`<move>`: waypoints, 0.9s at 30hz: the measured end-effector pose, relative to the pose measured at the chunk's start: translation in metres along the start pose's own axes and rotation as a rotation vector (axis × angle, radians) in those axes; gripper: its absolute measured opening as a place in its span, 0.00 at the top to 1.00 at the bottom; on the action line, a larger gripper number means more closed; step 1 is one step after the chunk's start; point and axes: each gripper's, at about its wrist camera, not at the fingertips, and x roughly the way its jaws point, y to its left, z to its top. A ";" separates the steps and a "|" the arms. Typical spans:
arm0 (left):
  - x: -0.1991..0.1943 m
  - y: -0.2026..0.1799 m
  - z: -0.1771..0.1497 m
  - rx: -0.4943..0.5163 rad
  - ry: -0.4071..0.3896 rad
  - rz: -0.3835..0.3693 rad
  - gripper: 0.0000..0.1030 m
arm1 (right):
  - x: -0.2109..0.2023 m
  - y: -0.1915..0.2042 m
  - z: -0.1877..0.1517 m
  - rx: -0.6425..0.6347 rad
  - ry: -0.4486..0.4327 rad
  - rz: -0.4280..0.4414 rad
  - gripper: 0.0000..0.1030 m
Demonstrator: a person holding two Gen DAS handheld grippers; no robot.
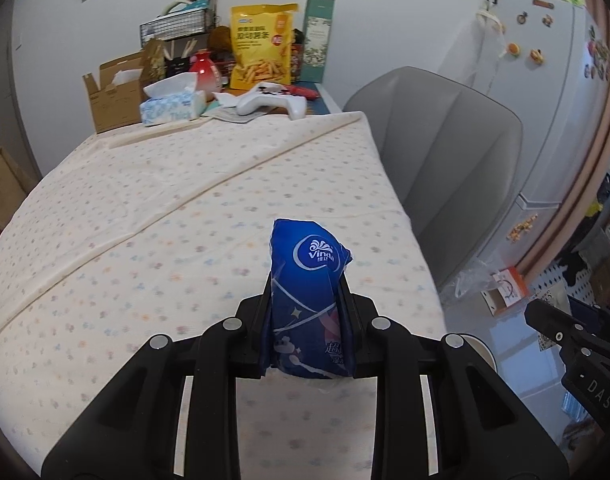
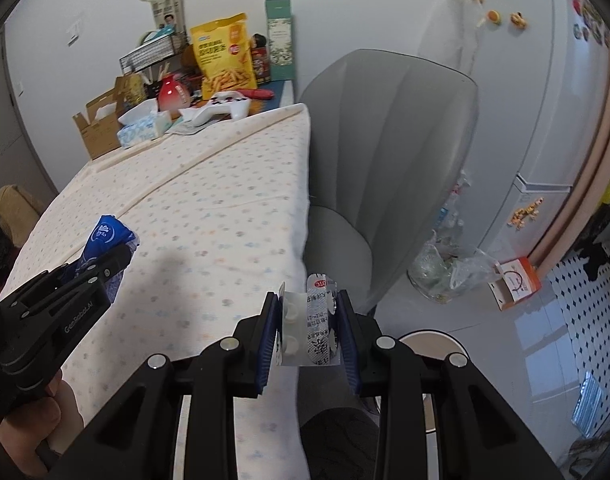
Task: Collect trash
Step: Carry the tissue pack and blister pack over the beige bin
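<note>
Both grippers are loaded. Nearest, the left gripper is clamped on a crumpled blue tissue wrapper, which stands up between its pads over the near part of the table. Just right of it, the right gripper pinches a silver pill blister pack, held past the table's right edge, above the floor. A white round rim, possibly a bin, shows low to the right behind this gripper; what it is cannot be confirmed.

Middle ground: the dotted tablecloth carries no loose litter. A grey chair stands to the right of the table.

Far end: a tissue box, white game controller, open cardboard box and yellow snack bag are grouped by the wall.

Assessment: two pieces of trash are picked up, neither yet deposited. Disposal remains; whether any far-end item counts as trash is undetermined.
</note>
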 end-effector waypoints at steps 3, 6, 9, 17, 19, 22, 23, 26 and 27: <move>0.002 -0.018 0.002 0.029 0.001 -0.014 0.74 | -0.002 -0.018 -0.002 0.033 -0.005 -0.015 0.71; 0.004 -0.036 0.002 0.057 0.005 -0.030 0.74 | -0.004 -0.035 -0.005 0.060 -0.007 -0.028 0.71; 0.006 -0.054 0.000 0.085 0.009 -0.042 0.74 | -0.004 -0.053 -0.008 0.090 -0.007 -0.039 0.71; 0.014 -0.097 -0.001 0.155 0.024 -0.065 0.74 | -0.003 -0.097 -0.019 0.164 -0.006 -0.058 0.71; 0.017 -0.107 -0.001 0.170 0.030 -0.072 0.74 | -0.002 -0.107 -0.021 0.181 -0.005 -0.063 0.71; 0.021 -0.123 -0.002 0.192 0.036 -0.082 0.74 | -0.001 -0.124 -0.025 0.206 -0.002 -0.074 0.71; 0.022 -0.128 -0.003 0.199 0.038 -0.085 0.74 | -0.001 -0.128 -0.026 0.213 -0.001 -0.076 0.71; 0.028 -0.147 -0.005 0.226 0.048 -0.100 0.74 | 0.002 -0.144 -0.031 0.238 0.004 -0.083 0.71; 0.030 -0.151 -0.005 0.231 0.050 -0.103 0.74 | 0.003 -0.148 -0.031 0.245 0.006 -0.086 0.71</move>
